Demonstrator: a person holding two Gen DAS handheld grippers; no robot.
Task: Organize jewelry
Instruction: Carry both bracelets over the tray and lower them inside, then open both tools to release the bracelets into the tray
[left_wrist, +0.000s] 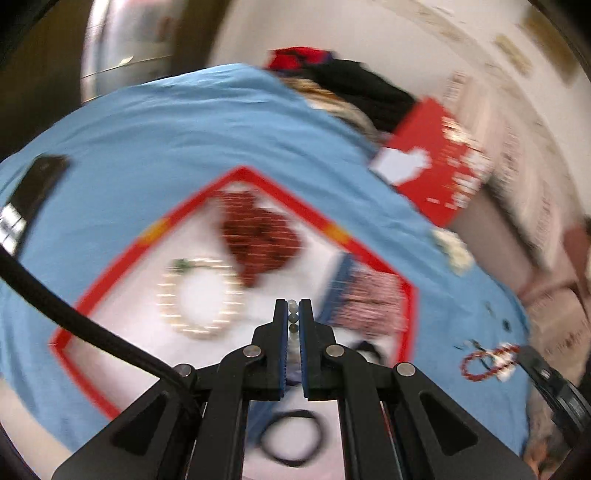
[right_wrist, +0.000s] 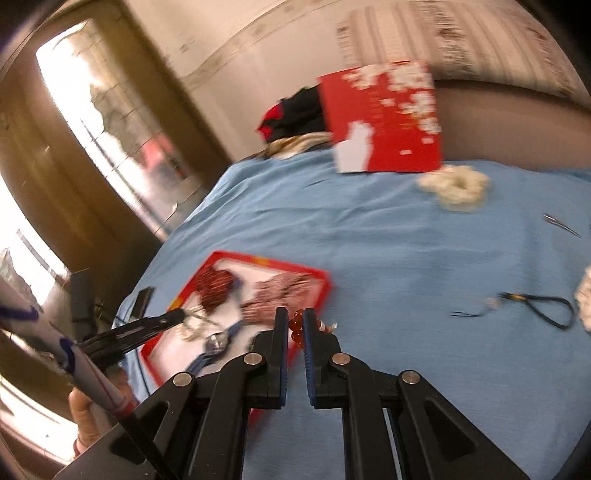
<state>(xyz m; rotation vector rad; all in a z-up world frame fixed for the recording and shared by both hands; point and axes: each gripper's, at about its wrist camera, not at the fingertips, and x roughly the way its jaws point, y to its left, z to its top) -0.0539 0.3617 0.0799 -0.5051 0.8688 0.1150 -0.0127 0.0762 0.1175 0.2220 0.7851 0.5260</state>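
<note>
Presently, left claw (left_wrist: 293, 314): pressing together on a strand of pale grey-green beads (left_wrist: 293, 316), hovering over the white floor of a red-rimmed tray (left_wrist: 314, 212). Lying inside that tray: cream pearl bracelet (left_wrist: 201, 297) at the left; dark red beaded heap (left_wrist: 258, 238) beyond it, just beside; pink-and-white beaded bundle (left_wrist: 369, 299) with a blue edge at the right; black ring-shaped band (left_wrist: 291, 437) nearest the camera, partly hidden behind the claw body. Tray resting on a blue sheet (left_wrist: 184, 122) covering a bed-like surface.

Right claw (right_wrist: 295, 325): pinching a string of orange-red round beads (right_wrist: 297, 330), jaws nearly touching, hanging over the near right corner of the same tray (right_wrist: 258, 258). From the left-wrist view, a red-and-white beaded loop (left_wrist: 487, 360) showing at the tip of that claw, off the tray to the right.

Also lying on the sheet, outside the tray: black cord necklace (right_wrist: 535, 306) well to the right; thin metal pin or tweezers (right_wrist: 561, 224), blurred; cream crocheted pieces (right_wrist: 456, 186) near the far edge; black phone (left_wrist: 33, 201) at the left edge; red printed box lid (right_wrist: 384, 118) standing tilted at the far side, dark clothing (right_wrist: 295, 110) heaped beside it. Both views smearing with motion blur; finer detail of the jewelry not discernible.
</note>
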